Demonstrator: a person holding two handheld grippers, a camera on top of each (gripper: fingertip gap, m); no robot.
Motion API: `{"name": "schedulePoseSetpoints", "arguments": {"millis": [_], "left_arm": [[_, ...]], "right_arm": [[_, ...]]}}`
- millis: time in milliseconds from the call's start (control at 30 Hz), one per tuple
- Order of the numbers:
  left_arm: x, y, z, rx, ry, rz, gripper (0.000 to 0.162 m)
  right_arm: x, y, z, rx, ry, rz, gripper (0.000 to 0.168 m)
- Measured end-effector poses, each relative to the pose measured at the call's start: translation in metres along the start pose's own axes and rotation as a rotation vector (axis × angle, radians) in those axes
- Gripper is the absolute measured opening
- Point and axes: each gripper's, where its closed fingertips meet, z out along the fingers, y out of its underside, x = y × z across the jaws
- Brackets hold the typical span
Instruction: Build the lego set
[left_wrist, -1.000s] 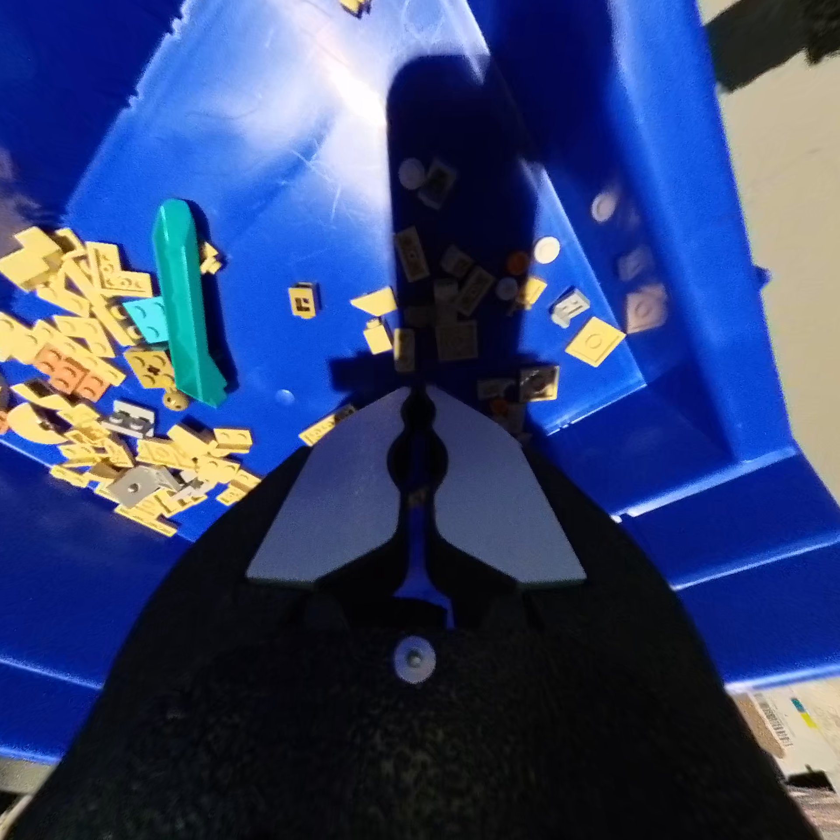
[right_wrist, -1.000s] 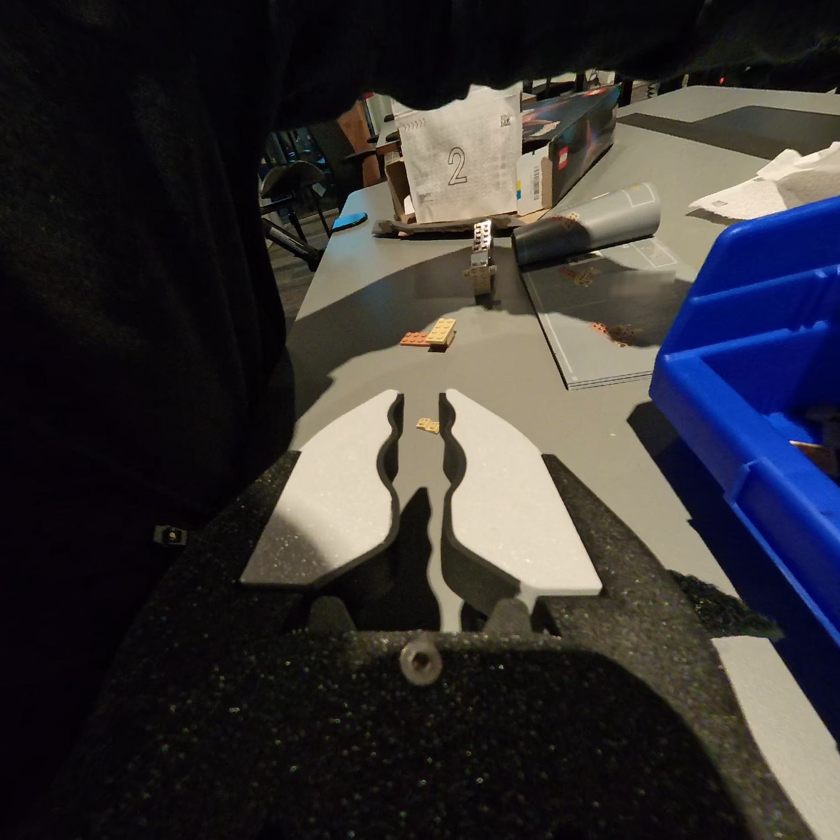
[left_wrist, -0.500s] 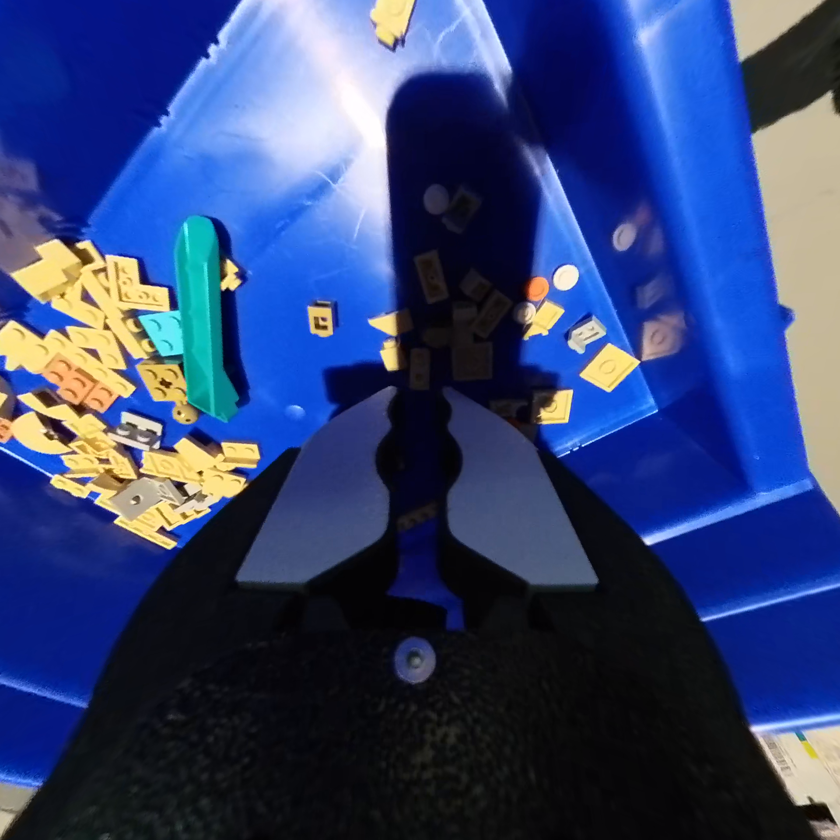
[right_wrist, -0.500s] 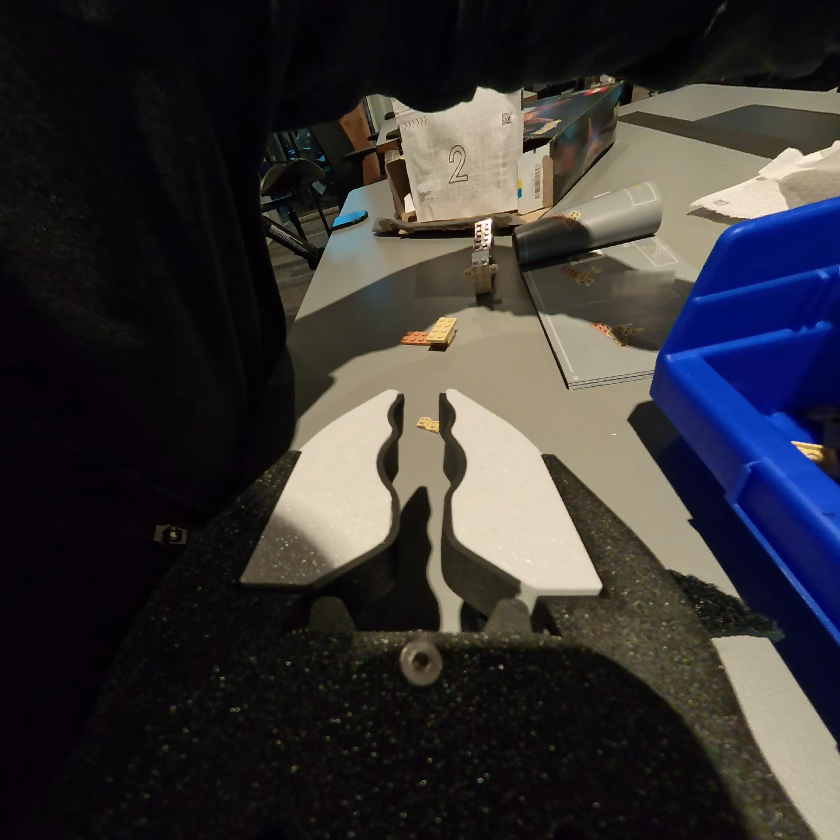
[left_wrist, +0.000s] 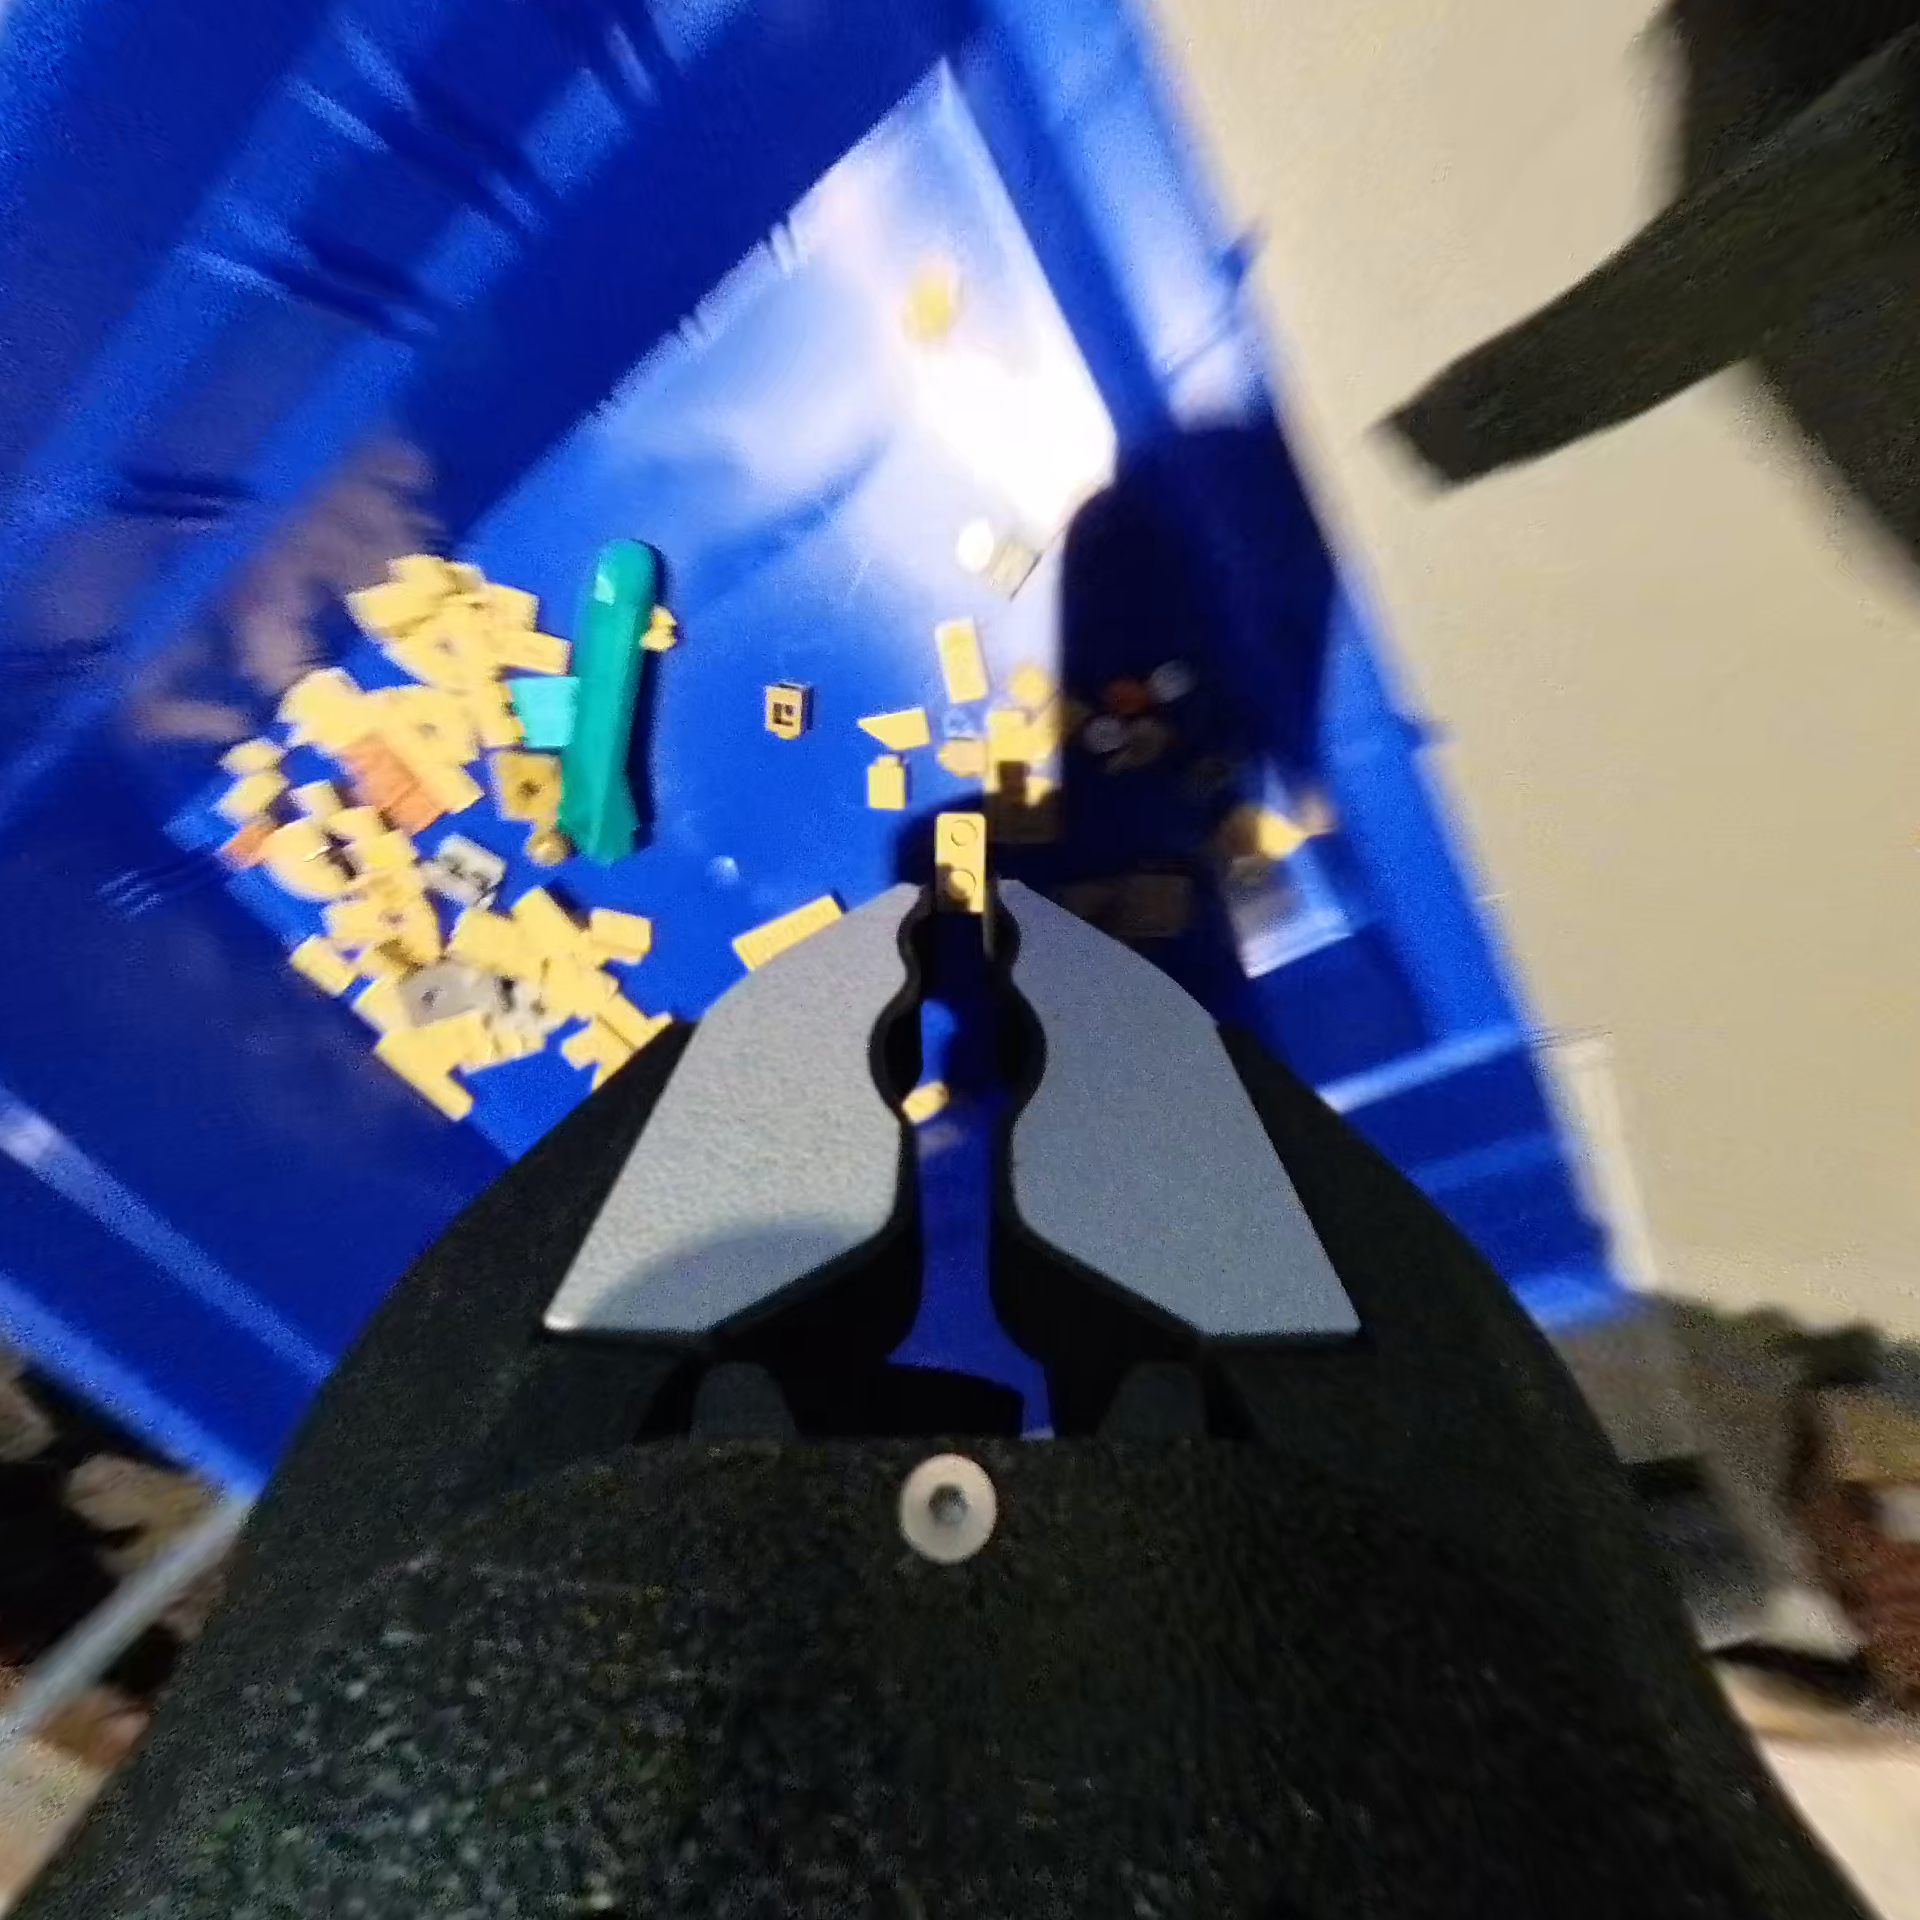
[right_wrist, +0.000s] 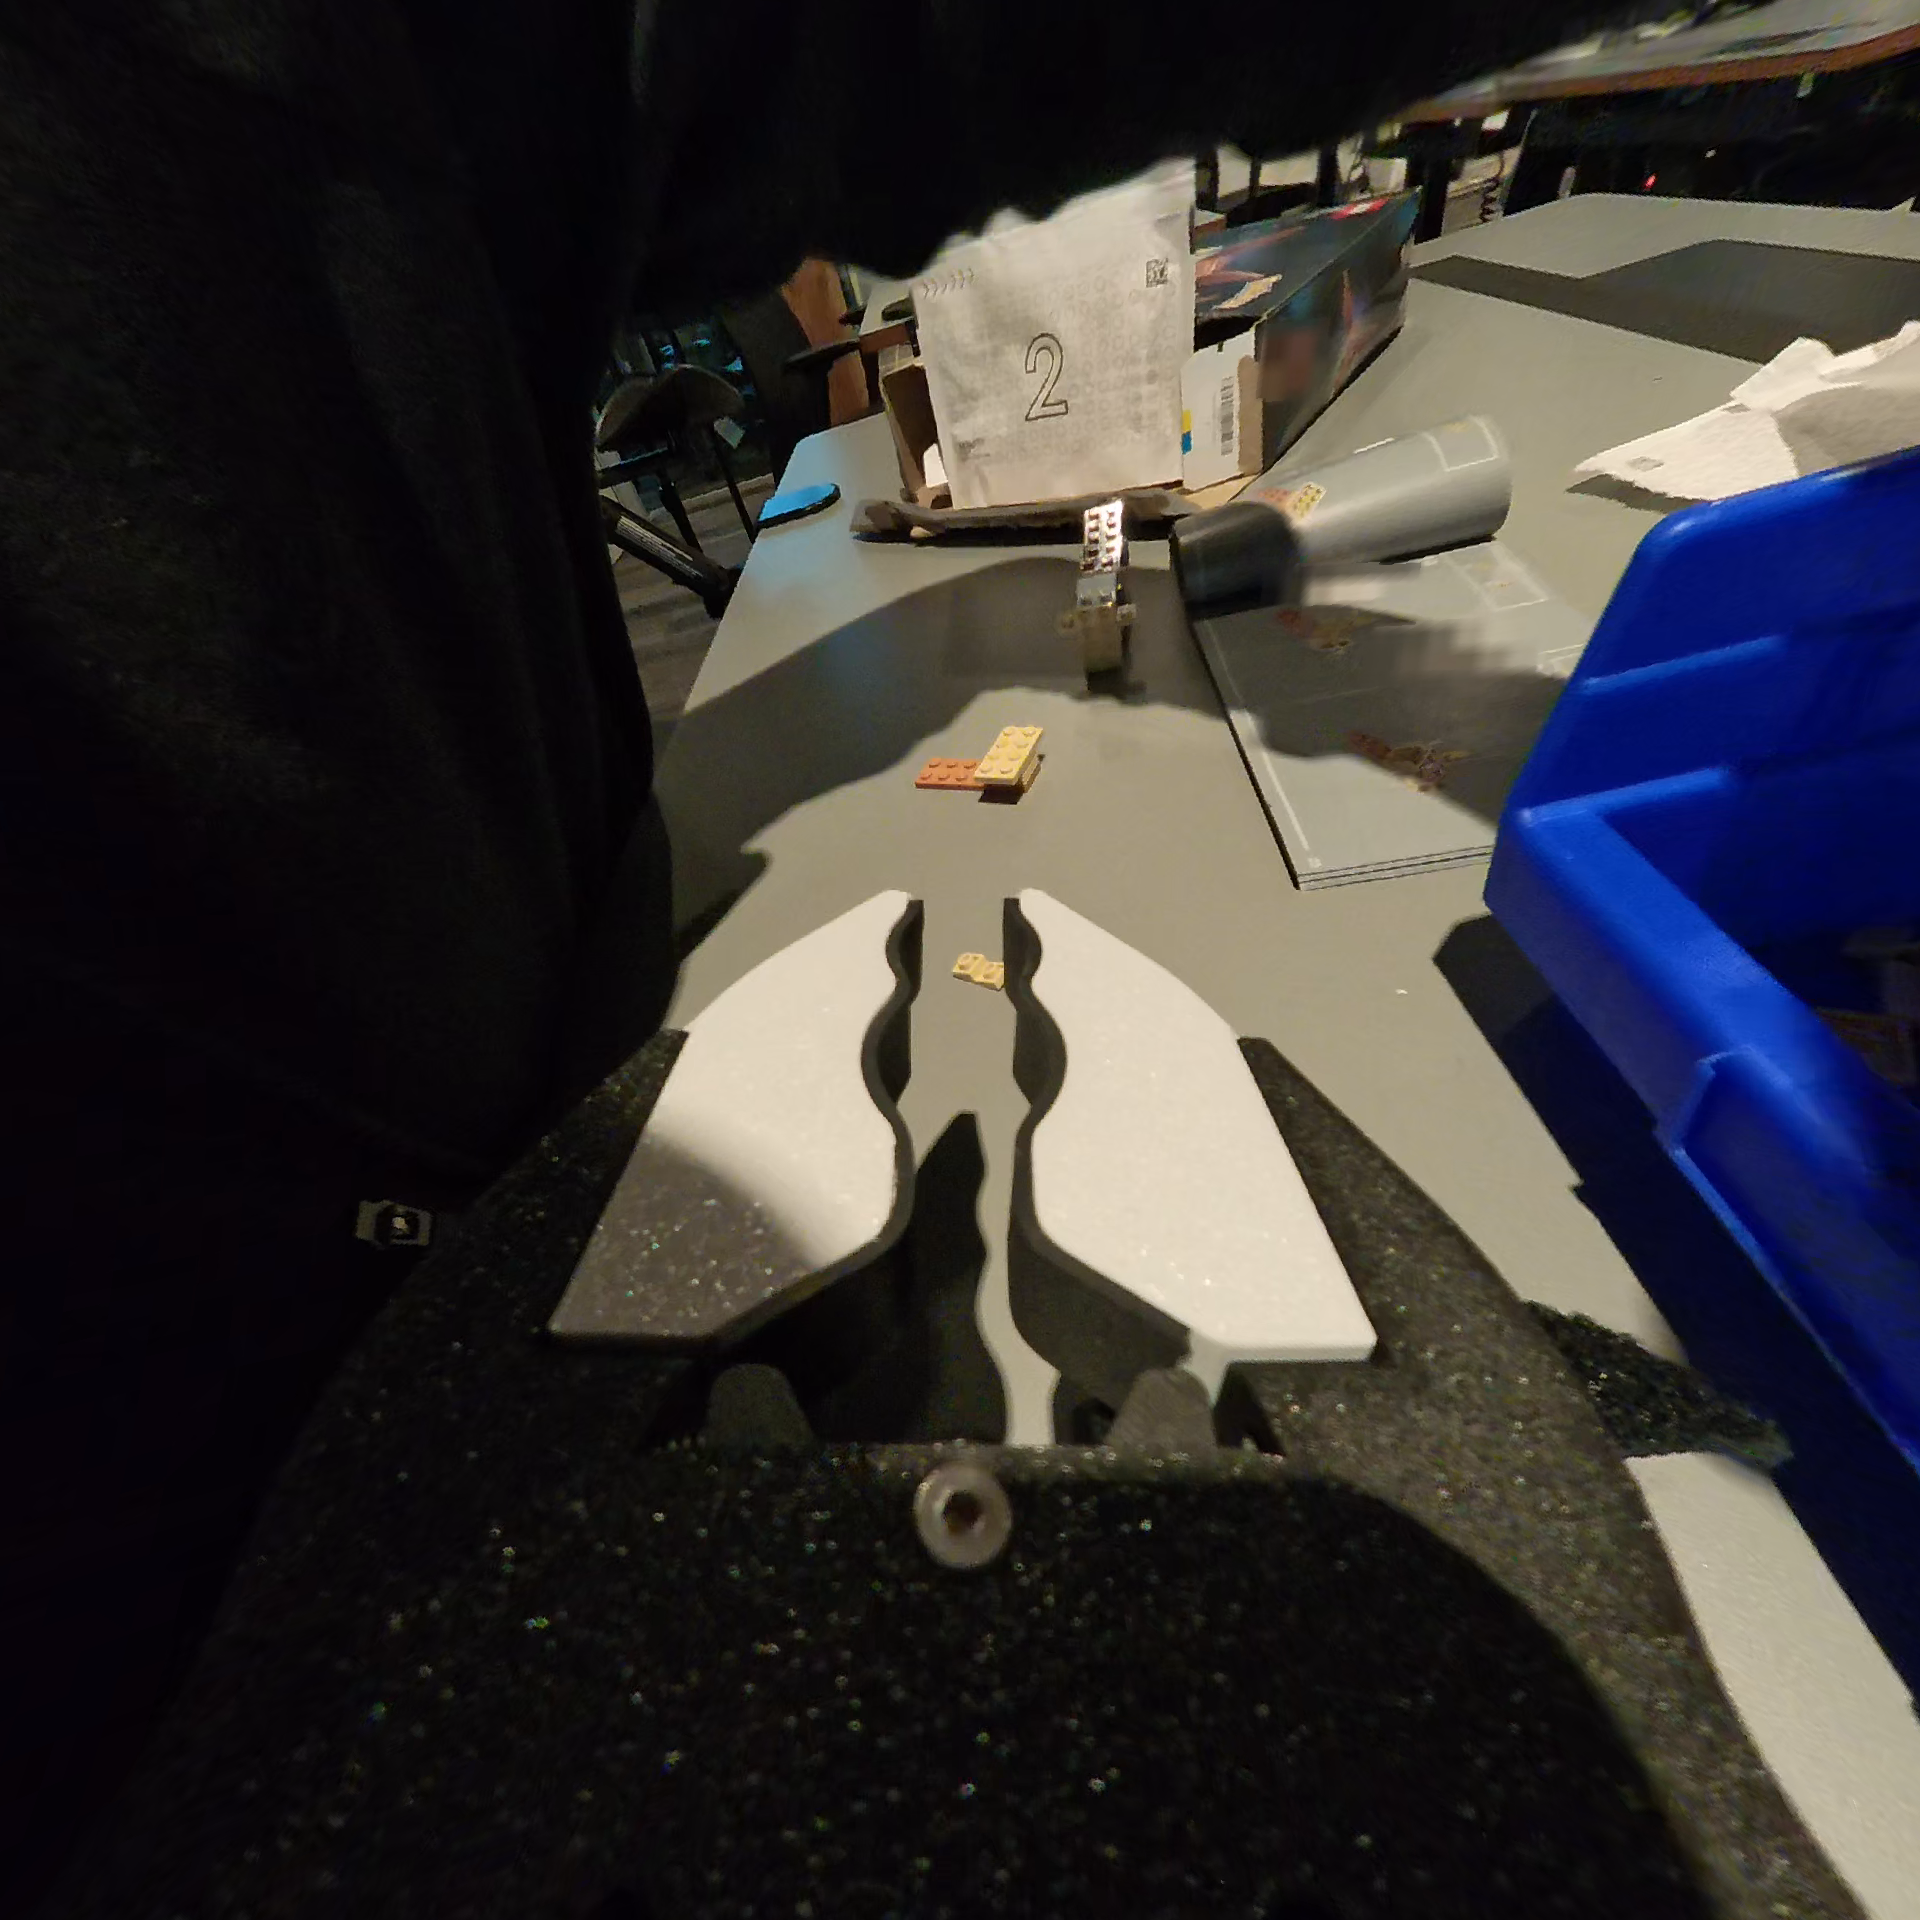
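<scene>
1. A grey desk (right_wrist: 1195, 831) carries a blue bin (right_wrist: 1704, 883).
2. The left tool (left_wrist: 961, 902) pinches a small yellow plate (left_wrist: 960, 860) above the bin's (left_wrist: 312, 312) loose pieces (left_wrist: 436, 831).
3. The right tool (right_wrist: 961, 902) hovers narrowly parted, empty, over a tiny tan plate (right_wrist: 980, 970).
</scene>
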Motion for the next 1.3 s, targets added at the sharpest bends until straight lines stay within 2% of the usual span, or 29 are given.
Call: {"name": "schedulePoseSetpoints", "arguments": {"millis": [167, 267, 333, 467, 667, 933, 1300], "left_arm": [[0.057, -0.018, -0.075, 0.270, -0.066, -0.192, 0.008], [0.106, -0.015, -0.087, 0.376, -0.037, -0.349, 0.007], [0.135, -0.007, -0.074, 0.391, -0.011, -0.460, 0.008], [0.173, 0.019, -0.027, 0.309, -0.001, -0.623, 0.008], [0.198, 0.025, 0.017, 0.278, 0.059, -0.698, 0.008], [0.202, 0.029, 0.028, 0.259, 0.072, -0.681, 0.008], [0.206, 0.024, 0.032, 0.332, 0.143, -0.725, 0.008]], "right_arm": [[0.001, -0.001, 0.000, 0.004, -0.001, 0.008, 0.014], [0.002, -0.001, -0.001, 0.010, 0.003, 0.015, 0.014], [0.002, -0.002, -0.001, 0.014, 0.009, 0.017, 0.015], [0.004, -0.002, -0.001, 0.018, 0.024, 0.020, 0.014], [0.007, -0.003, -0.001, 0.023, 0.026, 0.040, 0.015], [0.008, -0.002, 0.000, 0.015, 0.036, 0.052, 0.014], [0.023, -0.002, -0.001, 0.031, 0.071, 0.165, 0.013]]}}
